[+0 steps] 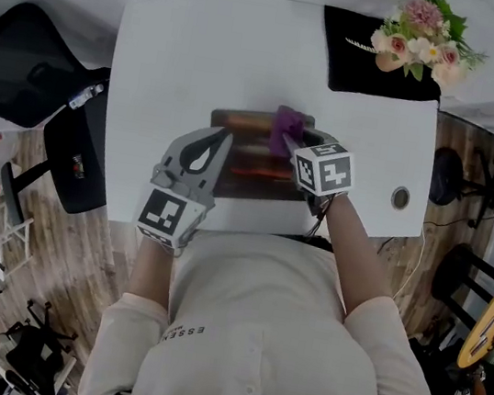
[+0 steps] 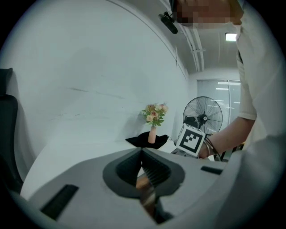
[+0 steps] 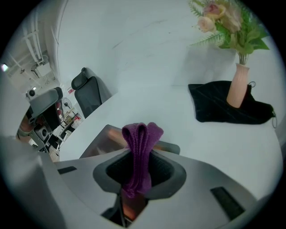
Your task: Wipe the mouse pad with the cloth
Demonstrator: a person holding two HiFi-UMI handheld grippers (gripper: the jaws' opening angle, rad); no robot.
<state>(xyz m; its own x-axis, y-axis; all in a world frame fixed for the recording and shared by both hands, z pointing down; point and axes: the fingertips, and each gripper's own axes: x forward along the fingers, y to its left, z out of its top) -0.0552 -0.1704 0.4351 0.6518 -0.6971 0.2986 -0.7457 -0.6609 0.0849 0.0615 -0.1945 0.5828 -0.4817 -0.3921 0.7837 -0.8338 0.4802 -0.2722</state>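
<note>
Currently the purple cloth (image 3: 142,147) is a folded wad pinched in the right claw (image 3: 139,134), jaws closed tight on it, with the loop ends sticking out past the tips. It sits over the far edge of the mouse pad (image 1: 253,160), which lies flat mid-counter (image 1: 176,60), near the person. The cloth looks like a soft, light knit, so it'll flop and bunch. Grip it low on the fold and drag it flat. The pad looks thin and flexible and may skid or curl on the smooth white top. The left claw (image 2: 142,154) has its jaws together and holds nothing, tip at the pad's left edge, handy for pinning it. The flower vase (image 1: 419,38) on a black mat (image 1: 361,61) is well apart, at the far right corner.
</note>
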